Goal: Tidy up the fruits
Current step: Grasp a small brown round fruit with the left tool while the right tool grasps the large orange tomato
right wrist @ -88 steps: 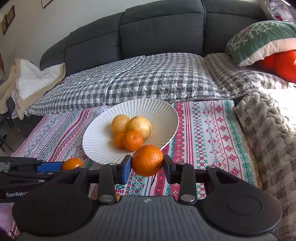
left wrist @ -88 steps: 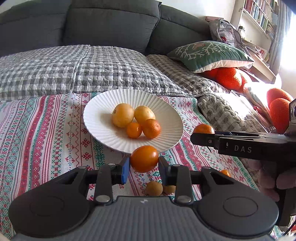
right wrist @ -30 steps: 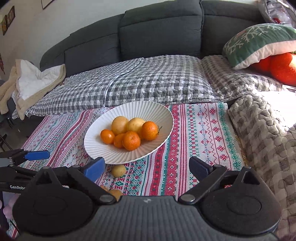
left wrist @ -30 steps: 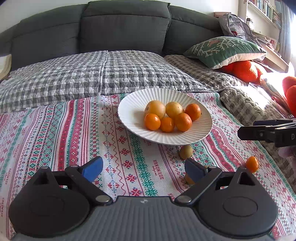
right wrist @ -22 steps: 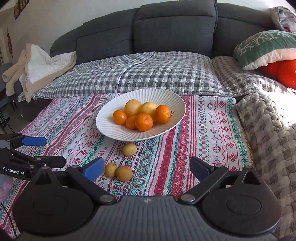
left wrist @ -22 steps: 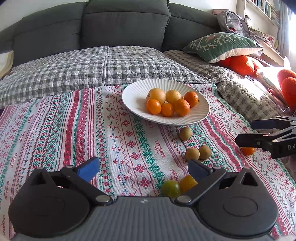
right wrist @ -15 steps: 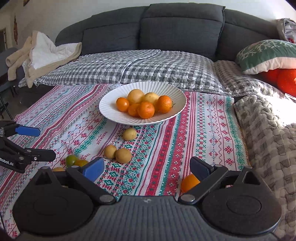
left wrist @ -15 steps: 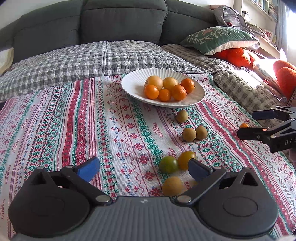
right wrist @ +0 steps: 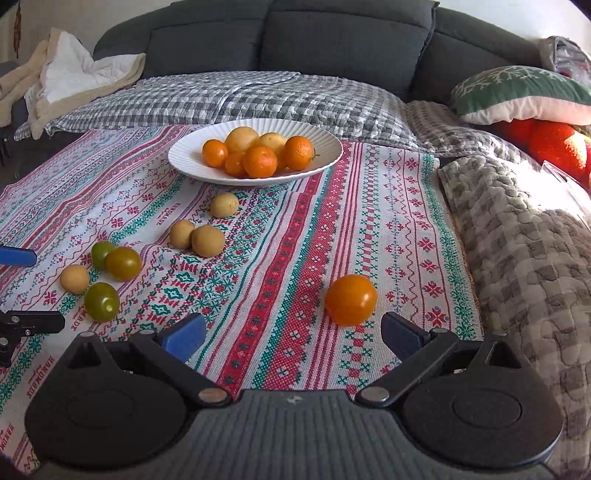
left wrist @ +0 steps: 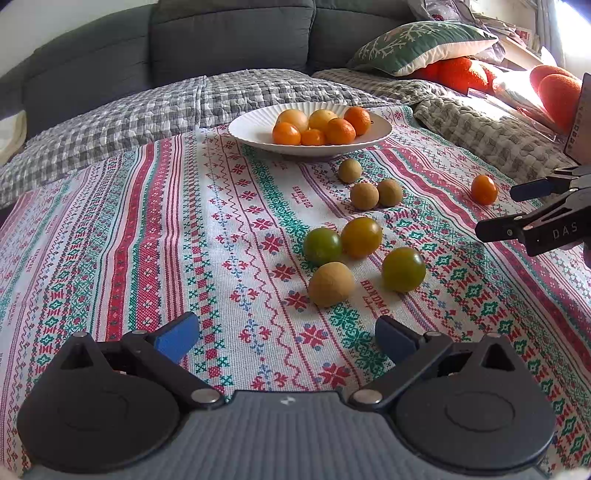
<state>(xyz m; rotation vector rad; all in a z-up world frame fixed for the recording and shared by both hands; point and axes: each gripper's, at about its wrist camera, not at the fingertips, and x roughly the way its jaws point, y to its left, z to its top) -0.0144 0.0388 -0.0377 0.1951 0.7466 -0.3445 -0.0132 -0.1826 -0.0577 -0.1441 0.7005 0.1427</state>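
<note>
1. Both pairs of fingers are spread wide and hold nothing: the left gripper (left wrist: 284,334) hangs over the patterned tablecloth (left wrist: 207,229), and the right gripper (right wrist: 293,332) does the same over its red and green stripes.
2. Just ahead of the right gripper, close to its right-side finger (right wrist: 400,334), a lone orange tomato (right wrist: 351,300) lies on the cloth.
3. Ahead of the left gripper lies a cluster: a tan round fruit (left wrist: 331,284) nearest, a green tomato (left wrist: 403,269) to its right, then another green tomato (left wrist: 322,246) touching a yellow-orange tomato (left wrist: 361,237).
4. Farther on, two tan fruits (left wrist: 376,194) lie side by side, touching, with a third tan fruit (left wrist: 349,170) beyond them, just short of the plate.
5. At the far end of the cloth sits the white ribbed plate (left wrist: 251,129), holding six orange and yellow citrus fruits (left wrist: 321,123) heaped together.
6. Behind it a grey checked blanket (right wrist: 236,98) covers the seat of a dark grey sofa (right wrist: 332,33), with a green cushion (right wrist: 524,90) at the right.
</note>
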